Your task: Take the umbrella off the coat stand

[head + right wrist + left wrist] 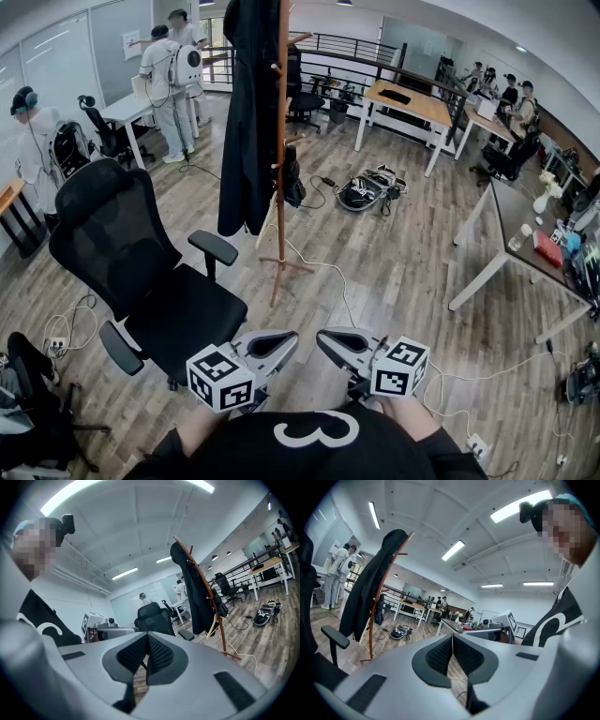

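On a lower peg of the coat stand [279, 216], a small dark bundle is hanging on the side facing away from the long dark coat [248, 122]. It looks like the folded umbrella [293, 180], though its detail is too small to confirm. The coat is draping from the top of the stand down its left side as the head view shows it. The stand is standing upright on the wooden floor [403, 272], and a white cable [328, 267] is trailing across the boards from beside its base toward the person. A black office chair [141, 272] is sitting near the stand, to its left and closer to the person.

Both grippers are being held low in front of the person, roughly level, their tips close together and well apart from the stand. The left gripper [294, 337] is showing its jaws clenched, pads meeting, with nothing between them. The right gripper [320, 335] is likewise clenched on nothing, its pads pressing together. Several people are standing at the desks along the far wall.
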Demonstrator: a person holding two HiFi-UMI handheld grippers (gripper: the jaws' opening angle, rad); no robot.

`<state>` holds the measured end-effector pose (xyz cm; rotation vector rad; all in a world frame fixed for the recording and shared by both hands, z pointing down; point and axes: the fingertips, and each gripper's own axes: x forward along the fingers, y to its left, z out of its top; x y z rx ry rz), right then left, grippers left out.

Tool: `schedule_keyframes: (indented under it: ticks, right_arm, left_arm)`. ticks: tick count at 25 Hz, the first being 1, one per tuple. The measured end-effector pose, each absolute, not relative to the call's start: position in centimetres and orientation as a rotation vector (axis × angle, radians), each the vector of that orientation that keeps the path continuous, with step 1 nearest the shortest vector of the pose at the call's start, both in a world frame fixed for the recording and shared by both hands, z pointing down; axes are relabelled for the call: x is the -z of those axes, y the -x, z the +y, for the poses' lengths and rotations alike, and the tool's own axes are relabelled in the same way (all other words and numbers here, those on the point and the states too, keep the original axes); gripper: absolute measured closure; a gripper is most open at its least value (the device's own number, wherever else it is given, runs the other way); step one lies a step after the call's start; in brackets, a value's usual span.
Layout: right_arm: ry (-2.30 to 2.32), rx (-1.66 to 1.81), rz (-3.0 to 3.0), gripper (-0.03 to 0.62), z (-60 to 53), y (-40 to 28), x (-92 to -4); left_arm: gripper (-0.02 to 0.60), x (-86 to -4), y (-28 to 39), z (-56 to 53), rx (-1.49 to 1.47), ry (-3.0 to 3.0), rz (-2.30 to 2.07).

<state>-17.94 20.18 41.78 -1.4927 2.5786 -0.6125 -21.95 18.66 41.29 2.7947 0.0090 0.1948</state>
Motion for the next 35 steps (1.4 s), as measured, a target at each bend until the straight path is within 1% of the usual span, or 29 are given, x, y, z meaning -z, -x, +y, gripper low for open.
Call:
schedule_keyframes:
  ticks: [16, 25, 35]
  right_arm:
    - [1.549, 0.599, 2.55, 0.569, 20.7, 17.4, -40.9]
    - [1.471, 0.611, 2.577, 0.568, 19.1, 17.2, -41.3]
    - [1.412, 0.612, 2.599, 0.568, 15.8, 13.3, -40.9]
  left_arm:
    - [0.561, -40.3, 22.5, 18.8, -0.142, -2.799, -0.005]
    - [0.561, -40.4, 22.1, 17.7, -0.157, -2.811, -0.054]
    - [0.561, -40.5, 18.3, 14.3, -0.16, -2.779, -0.104]
